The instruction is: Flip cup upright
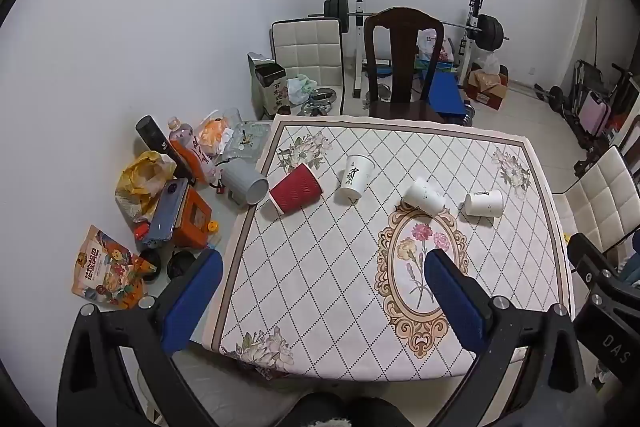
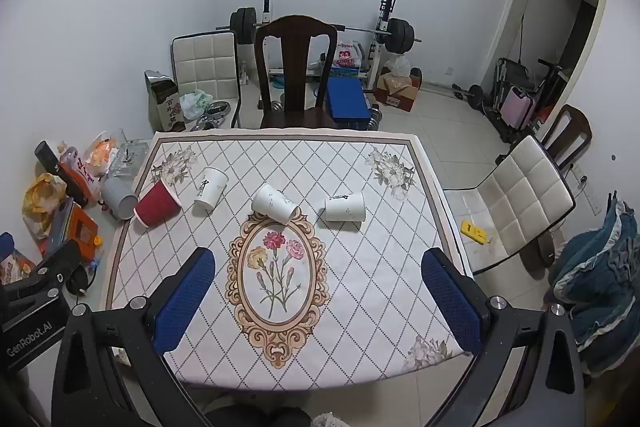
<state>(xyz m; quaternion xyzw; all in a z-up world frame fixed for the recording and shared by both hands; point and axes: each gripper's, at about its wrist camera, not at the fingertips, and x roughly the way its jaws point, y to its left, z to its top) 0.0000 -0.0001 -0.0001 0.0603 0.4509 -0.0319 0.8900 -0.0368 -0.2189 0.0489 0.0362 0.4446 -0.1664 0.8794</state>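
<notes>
Here, I held both claws high above the table (image 2: 400,267), each spread wide and holding nothing. My left claw (image 1: 324,263) hung over the near left part of the patterned cloth (image 1: 320,267), its blue pads (image 1: 192,303) far apart; my right claw (image 2: 320,263) hung over the near middle, its pads (image 2: 452,299) just as far apart, with the flower oval (image 2: 276,267) between them.

Four paper cups lay tipped over in a loose row across the far half of the cloth, none of them upright. The red cup (image 1: 295,188) lay at the left edge, its mouth turned toward me and to the left. Next to it, a white cup with black writing (image 1: 356,175) lay with its mouth pointing away from me. A third white cup (image 2: 274,203) rested at the top edge of the oval, its mouth down and to the right. The fourth white cup (image 2: 345,207) lay on its side to the right, a little apart from the third.

Off the cloth, just beside the red cup, a grey mug (image 1: 244,181) lay on its side among snack bags and bottles. A dark wooden chair (image 2: 296,67) stood at the far side of the table, with a barbell rack (image 2: 384,27) against the wall behind it.
</notes>
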